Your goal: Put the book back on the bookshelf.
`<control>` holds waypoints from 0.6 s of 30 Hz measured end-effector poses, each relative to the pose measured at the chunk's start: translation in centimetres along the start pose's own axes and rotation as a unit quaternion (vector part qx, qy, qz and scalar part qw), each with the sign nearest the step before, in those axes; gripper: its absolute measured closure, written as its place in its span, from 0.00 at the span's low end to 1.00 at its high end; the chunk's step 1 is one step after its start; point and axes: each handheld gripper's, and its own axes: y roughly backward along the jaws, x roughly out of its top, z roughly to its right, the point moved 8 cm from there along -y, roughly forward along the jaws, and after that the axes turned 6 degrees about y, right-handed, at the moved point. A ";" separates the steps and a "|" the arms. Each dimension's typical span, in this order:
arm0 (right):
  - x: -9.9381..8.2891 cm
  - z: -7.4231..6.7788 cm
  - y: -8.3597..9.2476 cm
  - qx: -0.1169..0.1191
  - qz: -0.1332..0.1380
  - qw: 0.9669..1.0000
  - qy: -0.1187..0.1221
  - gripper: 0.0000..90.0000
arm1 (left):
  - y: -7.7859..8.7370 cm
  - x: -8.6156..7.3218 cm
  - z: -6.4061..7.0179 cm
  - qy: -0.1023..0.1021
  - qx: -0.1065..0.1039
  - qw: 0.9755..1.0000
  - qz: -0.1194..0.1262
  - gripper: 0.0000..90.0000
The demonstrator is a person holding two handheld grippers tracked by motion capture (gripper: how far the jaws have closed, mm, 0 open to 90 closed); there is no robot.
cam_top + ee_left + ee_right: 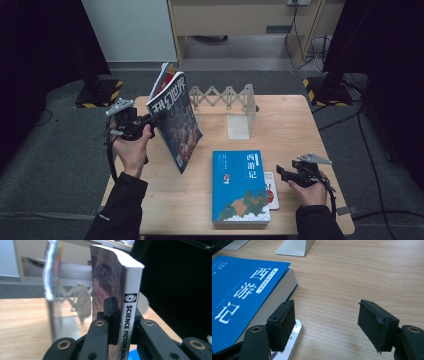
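Magazine (175,120) with a dark illustrated cover and large white characters hangs lifted off the worktop (295,125), tilted so its top leans toward the far left and its lower corner points down near the worktop's middle. The left tool (148,120) pinches it at its spine edge; in the left gripper view the two black jaws are pressed together on the white spine (130,322), printed "SCIENCE FICTION", one pad flat on the cover. The front pages (51,272) fan loose to the left of the clamped part. The person's left hand (131,145) holds this tool above the worktop's left edge.

The right tool (281,173) rests low at the worktop's right side, its jaws spread partway with only bare wood between them. Its pads (282,325) touch nothing. Just beside it lies a thick blue book (239,186), flat, cover up, with a thin white booklet (270,190) partly tucked under its right edge. The magazine is well apart from the right tool. A folding lattice book rack (225,97) stands at the far edge, behind the magazine.
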 end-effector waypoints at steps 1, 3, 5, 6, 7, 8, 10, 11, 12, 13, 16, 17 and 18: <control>0.0 0.0 0.0 0.000 0.000 1.000 0.000 0.33 | -0.1 0.2 -0.2 -0.003 0.007 1.000 0.003 0.91; 0.0 0.0 -0.1 0.000 -0.001 1.000 0.000 0.34 | -0.3 0.5 -0.4 -0.007 0.017 1.000 0.008 0.91; 0.0 0.0 -0.1 0.000 -0.001 1.000 0.001 0.34 | -0.7 0.8 -0.6 -0.006 0.025 1.000 0.016 0.91; 0.0 0.0 -0.1 0.000 -0.001 1.000 0.001 0.34 | -1.0 1.0 -0.7 -0.005 0.026 0.999 0.019 0.91; 0.0 0.0 -0.1 -0.001 -0.001 1.000 0.001 0.34 | -1.3 1.1 -0.8 -0.004 0.028 0.999 0.021 0.91; 0.0 0.1 -0.1 0.000 -0.001 1.000 0.002 0.34 | -1.6 1.2 -0.9 -0.004 0.032 0.999 0.023 0.91; 0.0 0.1 -0.1 0.000 -0.001 1.000 0.000 0.34 | -2.2 1.5 -1.0 -0.009 0.042 0.999 0.028 0.91; 0.0 0.1 -0.1 0.000 -0.001 1.000 -0.001 0.34 | -2.5 1.7 -1.0 -0.012 0.046 0.998 0.031 0.91; 0.0 0.1 -0.1 0.000 -0.001 1.000 0.000 0.34 | -2.8 1.9 -1.0 -0.017 0.054 0.998 0.036 0.91; 0.0 0.1 -0.1 0.000 -0.001 1.000 0.003 0.34 | -3.1 2.0 -1.1 -0.021 0.059 0.997 0.038 0.91; 0.0 0.2 -0.2 -0.001 0.000 1.000 0.004 0.35 | -4.0 2.2 -1.0 -0.041 0.084 0.995 0.045 0.91; 0.0 0.2 -0.2 -0.001 -0.001 1.000 0.004 0.35 | -4.2 2.2 -1.1 -0.043 0.089 0.994 0.047 0.91; 0.0 0.2 -0.2 -0.001 -0.002 1.000 0.002 0.35 | -4.5 2.2 -1.1 -0.047 0.094 0.993 0.047 0.91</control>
